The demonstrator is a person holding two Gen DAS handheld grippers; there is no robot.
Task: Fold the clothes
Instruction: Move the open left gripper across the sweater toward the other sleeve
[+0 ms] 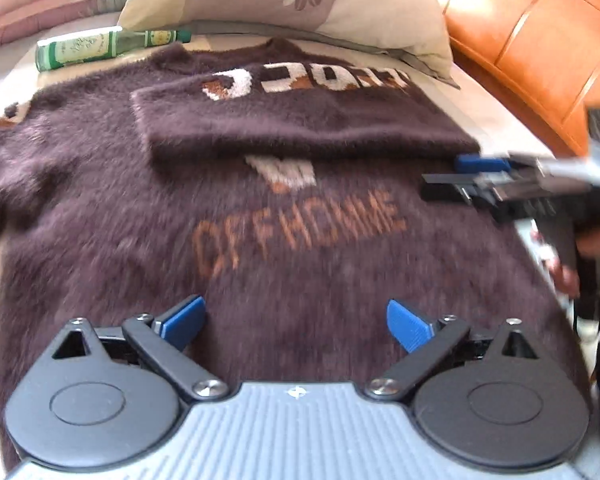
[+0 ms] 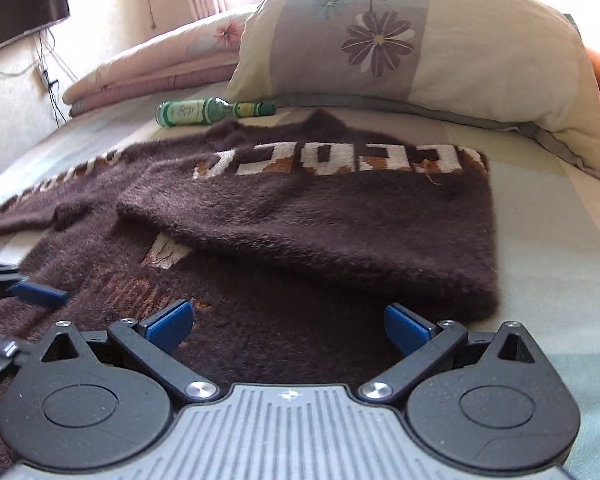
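The brown fuzzy sweater point(image 1: 260, 248) lies flat on the bed point(image 2: 560, 240), its collar toward the pillow point(image 2: 420, 48) and its hem toward the cameras. One sleeve point(image 2: 320, 216), the one on the right side, is laid across the chest, covering part of the lettering there; the other sleeve point(image 1: 4, 160) is spread out to the left, off the body. So by my reading the fold is partway: one sleeve is in, and the left sleeve and the body fold remain (whether further folds were made and opened again, these pictures cannot say). The left hand-held gripper point(image 1: 296, 322) hovers over the lower body of the sweater with its fingers spread wide and nothing between them; the right hand-held gripper point(image 2: 288, 326) is likewise wide and empty, near the sweater's right edge just below the folded sleeve. The left wrist view shows the orange "OFFHOMME" lettering point(image 1: 296, 232) clearly, the wooden headboard point(image 1: 540, 40) to the right, and the right tool from the side; it is motion-blurred. The right wrist view is sharper and alone shows the folded pink quilt point(image 2: 148, 72), a dark screen point(image 2: 20, 8) on the wall with its cables, and bare bed beside the sweater. A green bottle point(image 2: 216, 111) lying by the collar appears in both.
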